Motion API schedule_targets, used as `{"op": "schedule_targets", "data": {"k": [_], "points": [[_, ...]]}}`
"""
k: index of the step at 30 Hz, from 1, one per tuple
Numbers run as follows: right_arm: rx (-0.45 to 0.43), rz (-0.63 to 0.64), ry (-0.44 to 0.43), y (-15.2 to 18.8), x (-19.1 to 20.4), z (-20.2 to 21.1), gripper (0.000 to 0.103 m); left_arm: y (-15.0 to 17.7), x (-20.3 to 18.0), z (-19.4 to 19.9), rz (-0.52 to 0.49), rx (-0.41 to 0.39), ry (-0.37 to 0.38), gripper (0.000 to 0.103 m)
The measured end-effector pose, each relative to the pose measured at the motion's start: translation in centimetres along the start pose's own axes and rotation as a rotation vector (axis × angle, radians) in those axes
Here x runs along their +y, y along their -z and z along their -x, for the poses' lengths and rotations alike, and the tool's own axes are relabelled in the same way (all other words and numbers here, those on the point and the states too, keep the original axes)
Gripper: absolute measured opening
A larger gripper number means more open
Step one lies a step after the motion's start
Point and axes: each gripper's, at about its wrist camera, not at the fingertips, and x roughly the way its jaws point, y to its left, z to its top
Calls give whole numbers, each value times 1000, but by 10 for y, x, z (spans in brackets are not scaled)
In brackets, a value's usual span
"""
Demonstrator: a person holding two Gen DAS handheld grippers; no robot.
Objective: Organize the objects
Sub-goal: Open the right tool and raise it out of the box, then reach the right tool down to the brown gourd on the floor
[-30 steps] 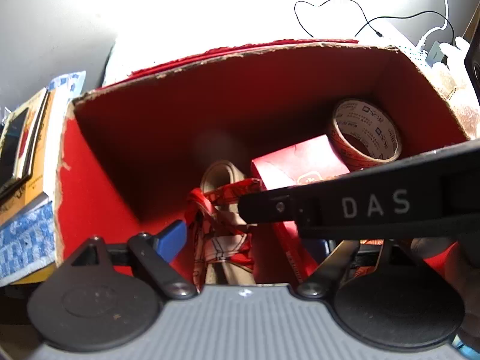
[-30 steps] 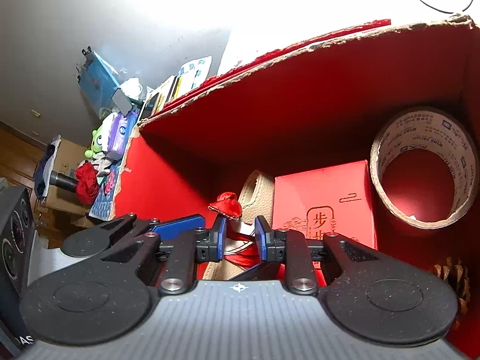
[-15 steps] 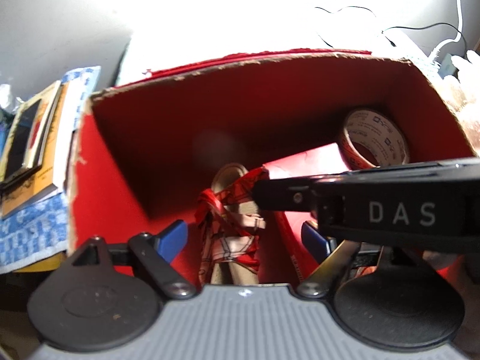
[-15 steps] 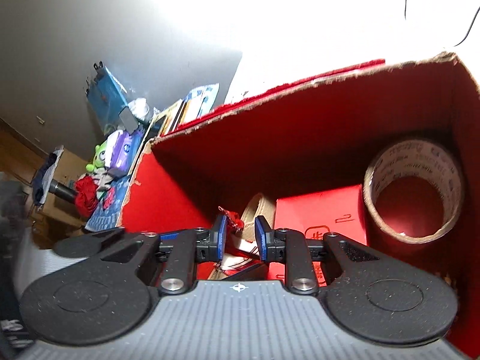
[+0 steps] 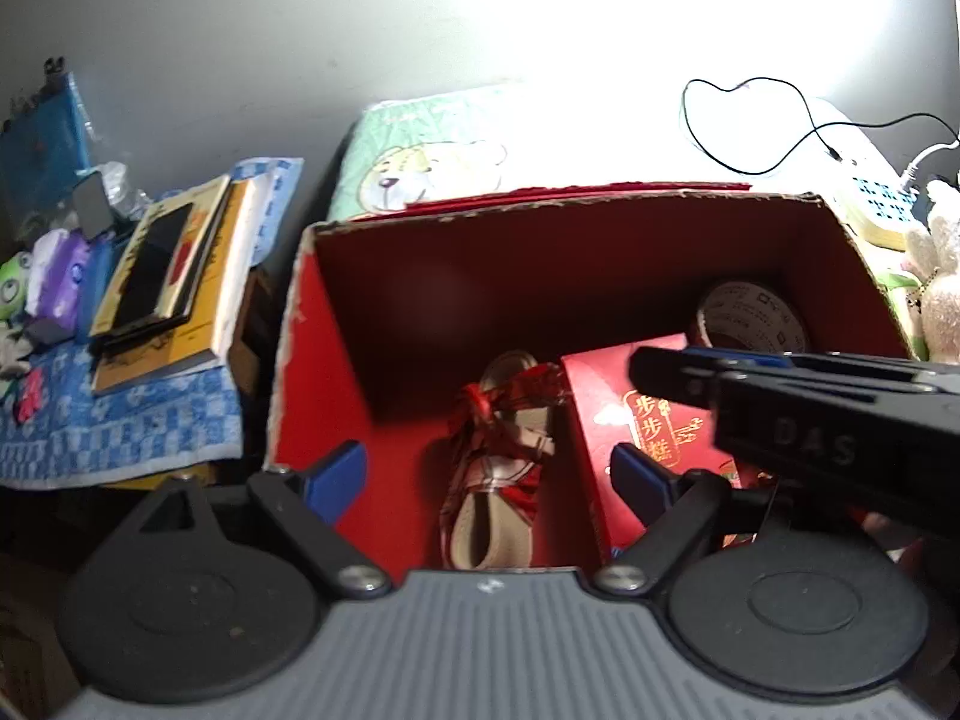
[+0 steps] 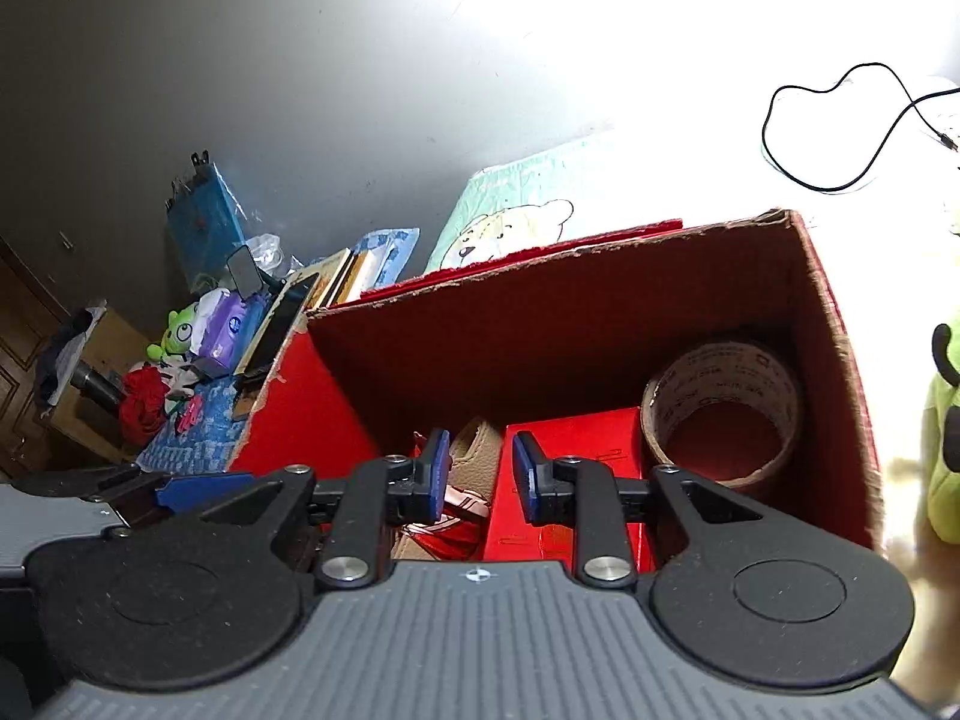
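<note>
Red box (image 5: 312,360) left half bare

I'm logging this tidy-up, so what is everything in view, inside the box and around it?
box: 1, red cardboard, open, centre.
tape roll: 1, brown, inside box, right corner.
gift box: 1, red with gold characters, inside box, beside the tape roll.
ribbon bundle: 1, beige with red ribbon, inside box, left of the gift box.
books: a stack, yellow and black, left of the box on a blue cloth.
tissue pack: 1, purple, far left.
cable: 1, black, behind the box.
left gripper: jaws opening, empty.
right gripper: jaws opening, empty.
</note>
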Motion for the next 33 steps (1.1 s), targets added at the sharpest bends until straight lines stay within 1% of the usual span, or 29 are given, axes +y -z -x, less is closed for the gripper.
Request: {"op": "schedule_targets", "data": {"k": [2, 6, 12, 15, 27, 32, 33], "points": [[-6, -13, -21, 0, 0, 8, 28, 3, 1, 7, 17, -1, -9, 89], [-25, 18, -39, 4, 5, 24, 29, 9, 1, 19, 53, -3, -19, 88], [-28, 48, -77, 14, 8, 43, 30, 22, -5, 35, 65, -3, -76, 88], [-26, 64, -90, 19, 8, 50, 30, 28, -7, 40, 75, 4, -85, 89], [48, 83, -191, 39, 12, 61, 30, 53, -15, 58, 123, 16, -138, 89], [75, 75, -224, 47, 13, 62, 32, 63, -14, 63, 148, 28, -161, 89], [80, 77, -230, 49, 14, 62, 34, 66, -14, 64, 151, 30, -168, 89]]}}
